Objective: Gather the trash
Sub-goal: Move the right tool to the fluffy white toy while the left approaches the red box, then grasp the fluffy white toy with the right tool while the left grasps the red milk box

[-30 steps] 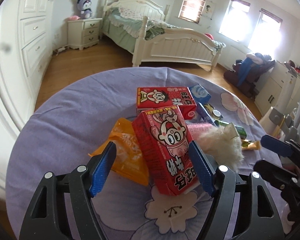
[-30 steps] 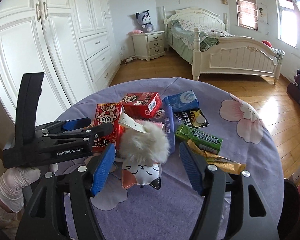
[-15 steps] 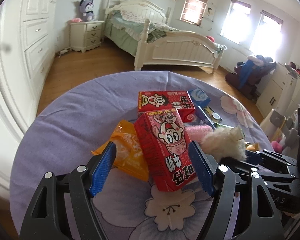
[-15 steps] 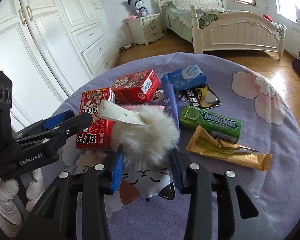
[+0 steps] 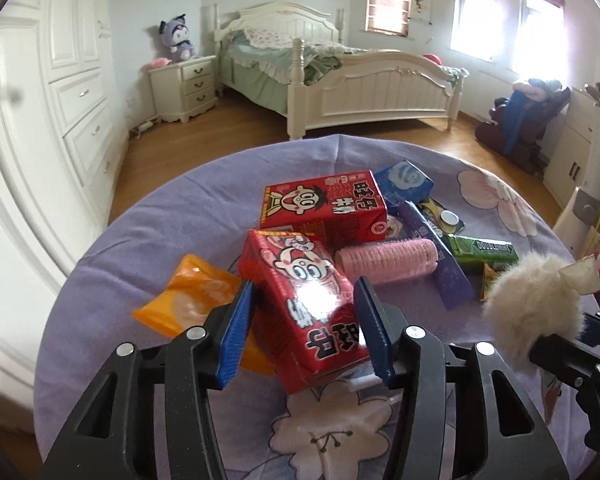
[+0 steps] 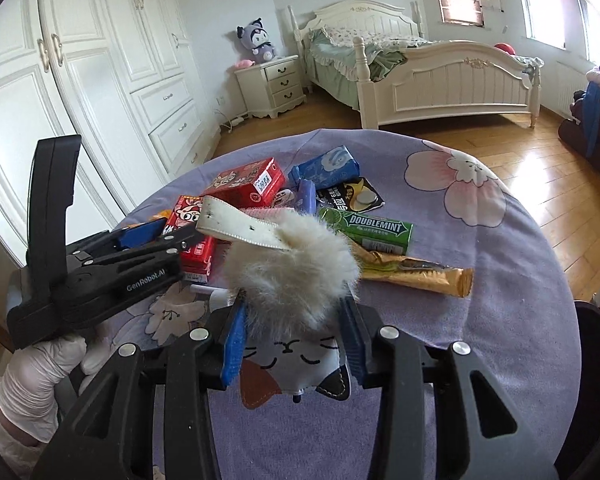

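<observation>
Orange first: a foil packet [image 5: 188, 300] lies at the left of the lilac tablecloth [image 5: 148, 240], partly tucked under the carton. Next over, the left gripper [image 5: 304, 328] has just been closing its jaws, and now its blue pads press both sides of a red milk carton [image 5: 300, 300], near end tipped up off the cloth. Behind it a second red carton [image 5: 324, 210] lies flat, with a pink hair roller [image 5: 386, 260] just beside. Moving right, a blue pack [image 5: 404, 182], a purple strip [image 5: 436, 256] and a green Doublemint pack [image 6: 370, 230] crowd together, a gold wrapper [image 6: 416, 276] touching the gum. Over at the right, the right gripper [image 6: 292, 332] is clenched on a fluffy pompom [image 6: 292, 264], white strap [image 6: 240, 226] sticking out to the left, a cat-face pouch [image 6: 292, 364] hanging beneath between the jaws. A gloved hand [image 6: 32, 376] holds the left gripper's handle.
</observation>
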Demonstrator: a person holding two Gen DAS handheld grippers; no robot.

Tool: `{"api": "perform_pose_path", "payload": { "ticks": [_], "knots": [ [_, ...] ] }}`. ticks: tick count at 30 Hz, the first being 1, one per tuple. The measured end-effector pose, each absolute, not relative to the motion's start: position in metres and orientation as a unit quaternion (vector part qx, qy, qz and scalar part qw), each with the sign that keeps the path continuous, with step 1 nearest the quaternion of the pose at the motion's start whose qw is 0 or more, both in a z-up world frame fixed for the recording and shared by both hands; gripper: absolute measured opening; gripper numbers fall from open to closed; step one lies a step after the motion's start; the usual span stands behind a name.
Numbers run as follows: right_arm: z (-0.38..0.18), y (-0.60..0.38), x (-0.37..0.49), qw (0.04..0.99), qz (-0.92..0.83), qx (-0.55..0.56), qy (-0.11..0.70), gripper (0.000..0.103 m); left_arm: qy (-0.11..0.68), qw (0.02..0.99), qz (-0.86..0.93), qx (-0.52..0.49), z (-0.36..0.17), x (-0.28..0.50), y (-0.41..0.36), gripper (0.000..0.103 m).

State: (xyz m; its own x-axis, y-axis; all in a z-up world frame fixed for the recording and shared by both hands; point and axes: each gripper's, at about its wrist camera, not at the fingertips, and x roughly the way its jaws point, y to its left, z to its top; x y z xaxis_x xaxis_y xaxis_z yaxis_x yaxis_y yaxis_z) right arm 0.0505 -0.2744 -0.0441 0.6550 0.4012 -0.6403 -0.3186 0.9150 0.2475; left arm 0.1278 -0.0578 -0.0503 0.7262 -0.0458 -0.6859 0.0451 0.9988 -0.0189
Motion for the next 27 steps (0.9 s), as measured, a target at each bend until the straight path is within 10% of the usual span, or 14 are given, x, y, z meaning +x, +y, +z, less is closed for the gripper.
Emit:
{"api": "perform_pose_path", "payload": {
  "ticks": [6, 12, 17, 25, 27],
  "knots": [
    [-0.045, -0.272, 0.047, 0.906, 0.206, 0.064, 0.364, 0.041, 0.376, 0.924, -0.060, -0.034, -0.047, 0.118, -0.032, 0.017],
    [-0.046, -0.272, 0.045, 0.905, 0.208, 0.067, 0.364, 0.043, 0.376, 0.921, -0.089, -0.049, -0.042, 0.104, -0.024, 0.016],
    [-0.050, -0.273, 0.044, 0.903, 0.208, 0.076, 0.367, 0.043, 0.364, 0.927, -0.087, -0.015, -0.037, 0.104, -0.053, 0.069],
    [-0.051, -0.274, 0.043, 0.903, 0.210, 0.076, 0.368, 0.043, 0.423, 0.905, -0.039, -0.023, -0.065, 0.135, -0.053, 0.070],
    [-0.053, -0.274, 0.045, 0.901, 0.212, 0.078, 0.371, 0.043, 0.434, 0.899, -0.045, -0.044, -0.071, 0.141, -0.045, 0.056]
  ]
}}
